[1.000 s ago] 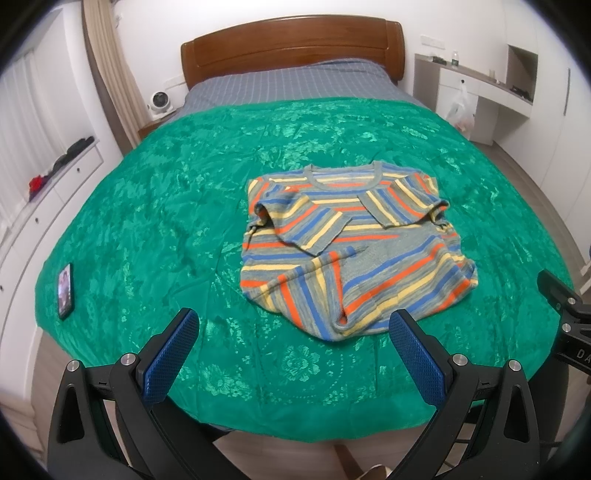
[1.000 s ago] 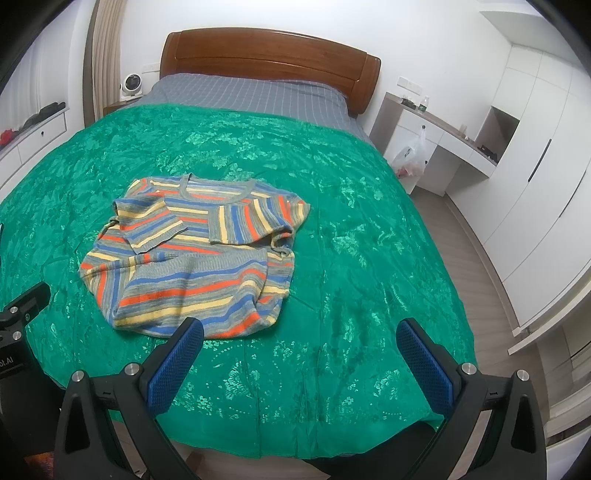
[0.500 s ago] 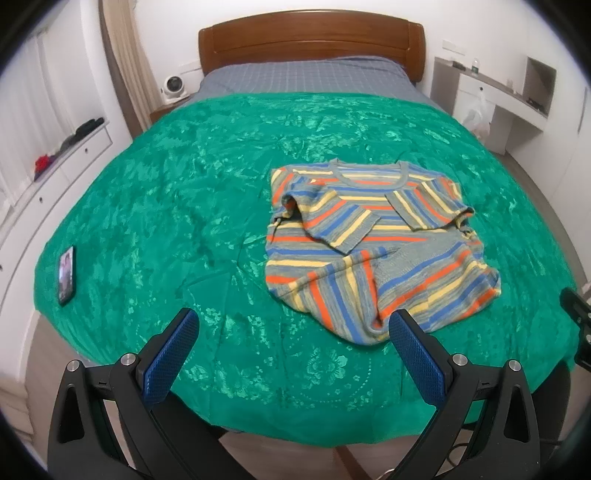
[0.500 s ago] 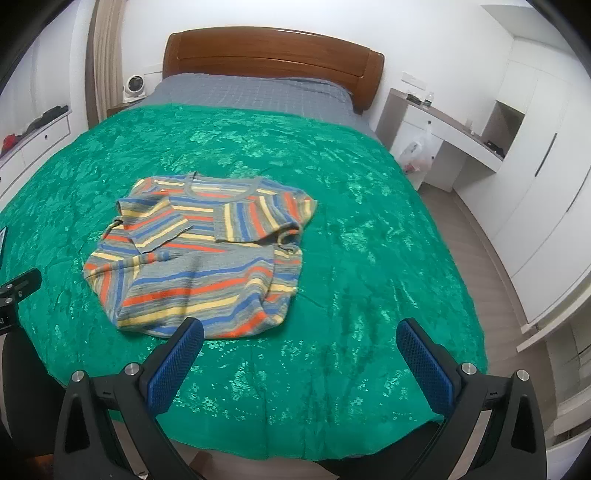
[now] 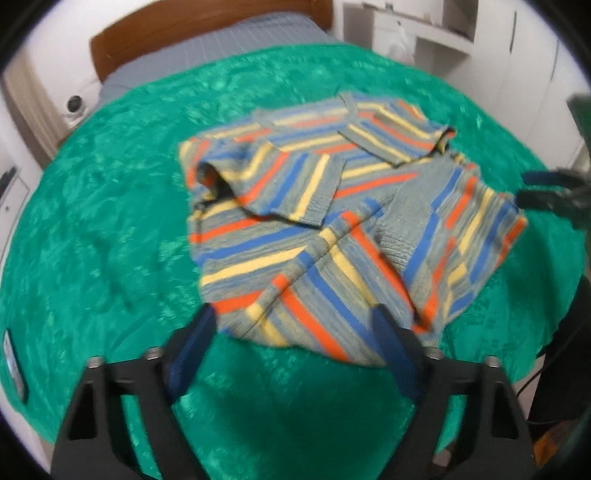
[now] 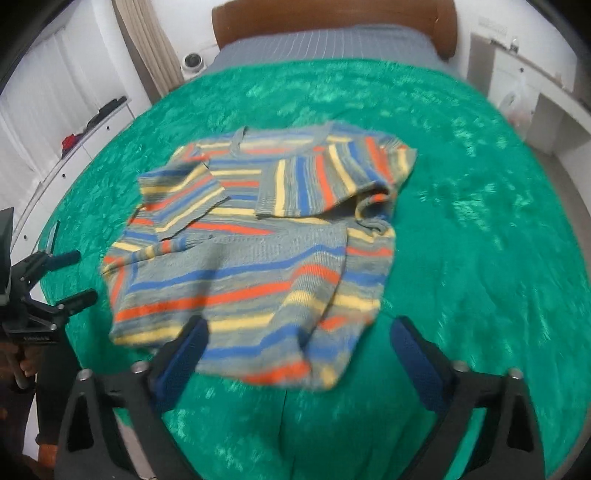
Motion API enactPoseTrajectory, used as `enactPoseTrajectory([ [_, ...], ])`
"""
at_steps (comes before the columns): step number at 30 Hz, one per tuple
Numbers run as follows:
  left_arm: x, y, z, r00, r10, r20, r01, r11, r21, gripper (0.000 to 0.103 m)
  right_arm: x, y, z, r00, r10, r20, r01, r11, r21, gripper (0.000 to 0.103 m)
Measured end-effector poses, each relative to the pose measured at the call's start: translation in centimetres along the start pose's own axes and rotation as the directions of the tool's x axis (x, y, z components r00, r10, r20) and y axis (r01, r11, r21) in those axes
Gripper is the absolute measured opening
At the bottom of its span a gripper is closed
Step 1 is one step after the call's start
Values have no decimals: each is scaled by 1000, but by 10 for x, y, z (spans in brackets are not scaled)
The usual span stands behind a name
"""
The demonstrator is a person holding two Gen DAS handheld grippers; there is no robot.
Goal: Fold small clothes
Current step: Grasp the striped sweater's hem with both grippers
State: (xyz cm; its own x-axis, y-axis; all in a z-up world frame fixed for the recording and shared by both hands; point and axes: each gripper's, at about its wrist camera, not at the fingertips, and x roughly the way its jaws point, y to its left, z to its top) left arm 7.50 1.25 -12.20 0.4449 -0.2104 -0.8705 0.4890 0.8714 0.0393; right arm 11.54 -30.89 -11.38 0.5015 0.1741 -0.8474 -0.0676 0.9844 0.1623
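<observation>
A small striped sweater (image 5: 314,221) in grey, blue, orange and yellow lies on a green bedspread (image 5: 110,221), both sleeves folded in over the chest. It also shows in the right wrist view (image 6: 258,251). My left gripper (image 5: 295,354) is open and empty, just short of the sweater's lower left hem. My right gripper (image 6: 299,358) is open and empty at the lower right hem. The left gripper also shows at the left edge of the right wrist view (image 6: 70,277). The right gripper shows at the right edge of the left wrist view (image 5: 543,188).
A phone (image 5: 13,362) lies near the bedspread's left edge. A wooden headboard (image 6: 332,14) and grey sheet (image 6: 321,44) are at the far end. White drawers (image 6: 85,136) stand left of the bed, a white desk (image 6: 528,74) right.
Both grippers have moved forward and down toward the sweater's lower hem, which now lies between their fingers in view. Both stay open. The sweater has not moved.
</observation>
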Motion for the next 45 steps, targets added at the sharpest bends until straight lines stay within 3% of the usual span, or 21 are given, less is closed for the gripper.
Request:
enactPoseTrajectory([
  [4,10,-18,9,989,-150,-14,150,989,-6,77,35,-1,10,993,74,-92,-73,997,16,74],
  [6,20,-30,8,978,-208,-32,207,978,-24,76,49,0,10,986,92,-141,-92,996,9,42],
  [7,25,-34,6,974,-225,-40,223,974,-32,61,53,3,7,984,89,-155,-91,996,-6,17],
  [8,27,-37,4,971,-234,-43,232,972,-37,24,51,5,3,986,80,-144,-85,996,-27,8],
  [9,31,-38,1,965,-256,-56,253,966,-55,10,47,5,1,989,79,-127,-85,996,-41,8],
  [12,12,-38,-10,964,-265,10,266,963,-49,7,-1,13,-18,987,158,-32,-161,981,-111,7],
  [16,-38,-37,-41,952,-300,56,299,954,16,7,-64,16,-66,983,183,1,-178,959,-221,7],
  [19,-55,-39,-75,959,-283,-11,283,958,52,7,-80,7,-108,987,154,-51,-162,959,-233,6],
  [23,-51,-24,-121,951,-261,-166,266,964,7,10,-60,-9,-157,983,31,-182,-75,969,-237,8],
  [24,-54,-18,-124,951,-260,-167,261,965,-18,12,-56,-16,-166,977,4,-213,-54,972,-227,9],
  [25,-58,-9,-123,953,-260,-153,255,966,-50,21,-55,-22,-168,975,-13,-223,-36,976,-216,14],
  [26,-63,-3,-122,957,-256,-134,248,966,-74,41,-57,-29,-169,976,-37,-216,-7,980,-198,20],
  [28,-69,12,-104,974,-222,-50,213,967,-137,66,-65,-39,-161,983,-29,-183,0,988,-156,32],
  [29,-70,16,-92,979,-204,-3,201,966,-163,73,-69,-40,-152,989,-5,-146,-12,993,-118,45],
  [30,-70,17,-77,979,-200,41,204,961,-188,75,-71,-39,-147,993,12,-119,-23,995,-95,50],
  [33,-59,-3,-30,965,-233,119,250,954,-164,88,-69,-28,-134,995,66,-79,-70,997,-46,53],
  [35,-39,-21,-4,972,-200,124,216,967,-135,88,-62,-17,-126,994,88,-70,-90,995,-32,53],
  [39,27,-62,39,996,-84,14,85,993,-85,88,-57,6,-121,992,114,-48,-116,993,-26,53],
  [40,35,-66,37,998,-60,-11,59,996,-72,85,-55,10,-122,993,112,-45,-113,993,-24,53],
  [42,52,-71,22,994,-11,-107,8,999,-31,68,-56,8,-125,993,108,-46,-109,994,-10,53],
  [45,18,-46,-29,989,10,-145,-9,1000,11,65,-62,-1,-137,995,77,-66,-78,997,-7,53],
])
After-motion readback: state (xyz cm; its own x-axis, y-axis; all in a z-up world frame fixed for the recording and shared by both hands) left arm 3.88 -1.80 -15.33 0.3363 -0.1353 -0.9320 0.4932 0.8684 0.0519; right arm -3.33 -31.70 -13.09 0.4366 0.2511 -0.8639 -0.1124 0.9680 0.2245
